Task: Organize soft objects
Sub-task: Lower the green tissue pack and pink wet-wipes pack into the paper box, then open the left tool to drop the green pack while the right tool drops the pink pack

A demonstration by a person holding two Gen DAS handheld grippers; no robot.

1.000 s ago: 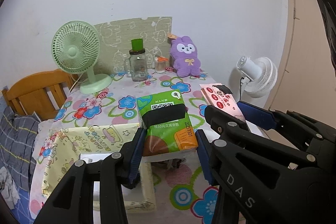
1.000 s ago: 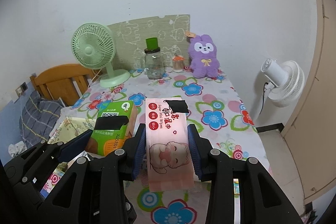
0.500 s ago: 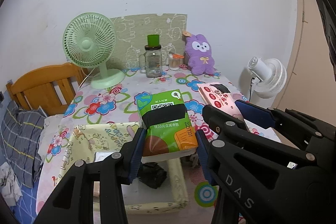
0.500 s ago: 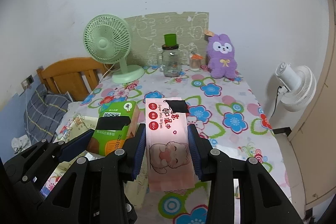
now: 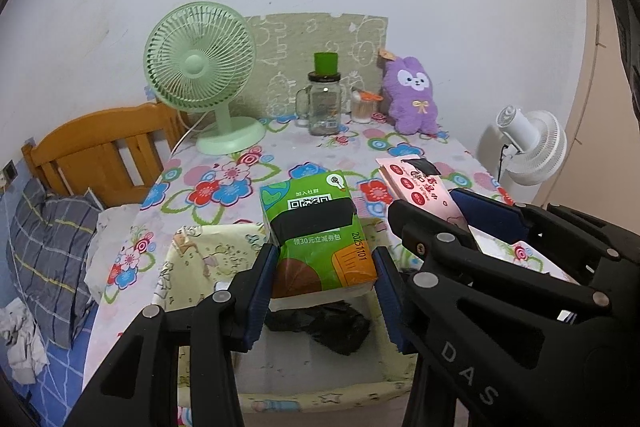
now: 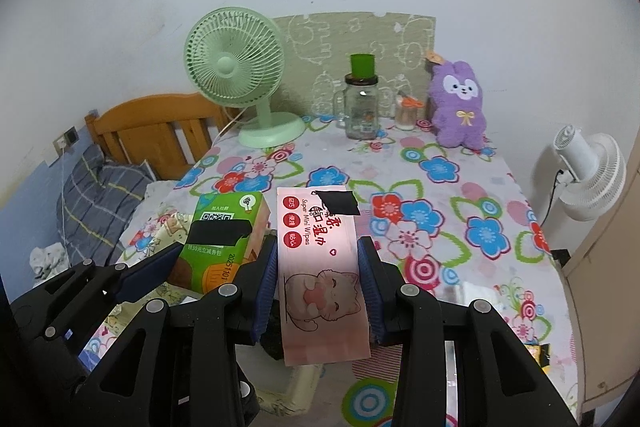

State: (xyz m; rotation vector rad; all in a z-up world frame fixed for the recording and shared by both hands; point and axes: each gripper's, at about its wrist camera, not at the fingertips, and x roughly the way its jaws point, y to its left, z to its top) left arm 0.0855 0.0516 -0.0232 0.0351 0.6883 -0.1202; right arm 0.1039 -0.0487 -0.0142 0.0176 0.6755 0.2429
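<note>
Both packs are up in the air! The left gripper [image 5: 324, 267] has its jaws clamped on the green tissue pack [image 5: 316, 235], long axis running away from the jaws, right above the pale yellow fabric bin [image 5: 208, 251] at the worktop's near edge. Just to its right, the right gripper [image 6: 318, 291] grips the pink wipes pack [image 6: 320, 267], hanging over the bin's right rim. The left pack looks better placed to go in.

This is a bedroom in a home; a wooden bed frame [image 5: 100, 143] with a checked pillow [image 5: 48, 251] stands beside a flowered table [image 6: 440, 187]; a purple plush rabbit [image 6: 458, 111] sits there.
</note>
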